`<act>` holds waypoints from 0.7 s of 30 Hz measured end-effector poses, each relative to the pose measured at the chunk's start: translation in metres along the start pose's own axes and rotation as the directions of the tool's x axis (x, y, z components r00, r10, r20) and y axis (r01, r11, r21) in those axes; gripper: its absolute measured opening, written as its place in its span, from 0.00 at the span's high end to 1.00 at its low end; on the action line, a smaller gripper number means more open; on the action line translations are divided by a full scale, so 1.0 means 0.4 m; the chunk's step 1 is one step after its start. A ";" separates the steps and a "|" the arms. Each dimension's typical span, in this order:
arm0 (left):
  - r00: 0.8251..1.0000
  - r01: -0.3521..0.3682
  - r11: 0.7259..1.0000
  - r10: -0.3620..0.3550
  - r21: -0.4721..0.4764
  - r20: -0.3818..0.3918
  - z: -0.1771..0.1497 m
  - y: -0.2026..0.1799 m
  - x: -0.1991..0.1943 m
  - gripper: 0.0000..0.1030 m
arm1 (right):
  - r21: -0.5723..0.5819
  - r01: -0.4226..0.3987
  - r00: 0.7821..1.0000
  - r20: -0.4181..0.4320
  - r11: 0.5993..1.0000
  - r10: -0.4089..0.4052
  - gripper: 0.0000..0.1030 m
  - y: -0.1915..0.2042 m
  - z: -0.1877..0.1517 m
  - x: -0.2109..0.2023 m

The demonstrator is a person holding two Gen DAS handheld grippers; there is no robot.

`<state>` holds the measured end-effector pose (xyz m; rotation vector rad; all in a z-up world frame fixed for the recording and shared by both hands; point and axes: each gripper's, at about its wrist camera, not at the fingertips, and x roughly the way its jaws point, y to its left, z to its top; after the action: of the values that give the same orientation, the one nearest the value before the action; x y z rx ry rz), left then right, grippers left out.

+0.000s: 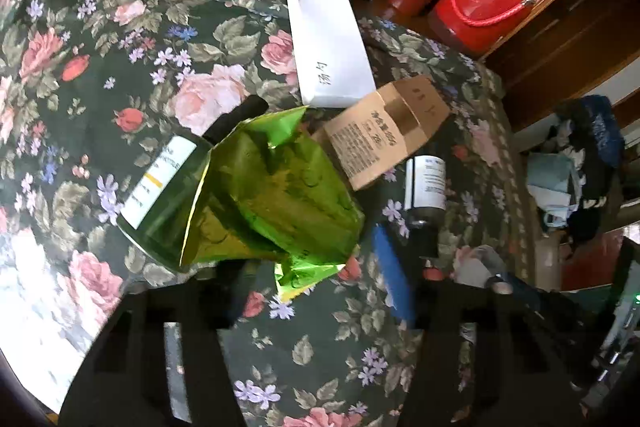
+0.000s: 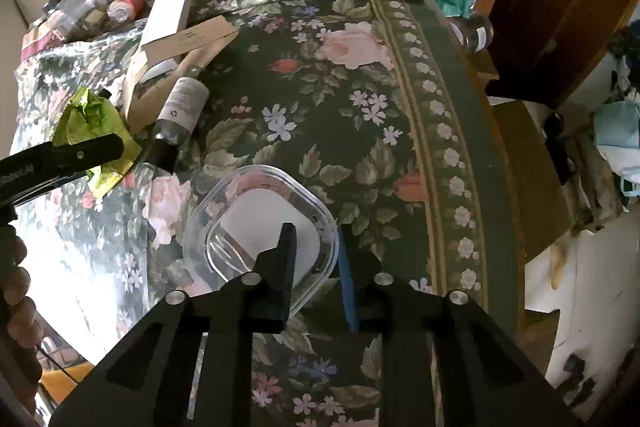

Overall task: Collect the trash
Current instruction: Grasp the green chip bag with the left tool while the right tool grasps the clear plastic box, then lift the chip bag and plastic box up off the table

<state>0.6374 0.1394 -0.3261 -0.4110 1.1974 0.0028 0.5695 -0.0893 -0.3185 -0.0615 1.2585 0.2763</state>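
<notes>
Right wrist view: clear plastic tub on flowered counter, rim clamped between right tool fingers. Left tool half apart around green foil wrapper, apparently pinching its lower corner. Step: grasping trash. Next, probably lifting both clear.

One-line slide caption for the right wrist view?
Right gripper jaws straddle the rim of a clear plastic container on the floral tablecloth.

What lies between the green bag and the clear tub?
Right wrist view: between the green bag and the clear tub there is bare floral cloth, plus the dark bottle's black cap end.
</notes>
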 end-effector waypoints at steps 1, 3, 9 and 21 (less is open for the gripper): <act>1.000 -0.008 1.000 0.008 0.002 -0.003 0.002 0.000 0.002 0.62 | 0.011 -0.005 1.000 0.001 1.000 0.005 0.88 -0.005 0.002 0.000; 1.000 -0.020 1.000 0.020 0.007 0.016 -0.001 -0.003 -0.007 0.66 | 0.043 -0.026 1.000 -0.004 0.999 0.026 0.91 -0.015 0.004 0.003; 0.996 -0.047 0.999 0.045 0.027 0.076 -0.017 -0.019 -0.075 0.76 | 0.072 -0.046 0.999 0.001 0.996 0.046 0.97 -0.032 0.007 -0.005; 0.964 -0.077 0.996 0.063 0.048 0.257 -0.069 -0.096 -0.311 0.84 | 0.050 -0.093 0.981 0.173 0.994 0.083 0.97 -0.056 0.002 -0.195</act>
<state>0.5742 0.1216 -0.2103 -0.3070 0.9546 0.0802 0.5537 -0.1240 -0.2471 0.0671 1.0993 0.3150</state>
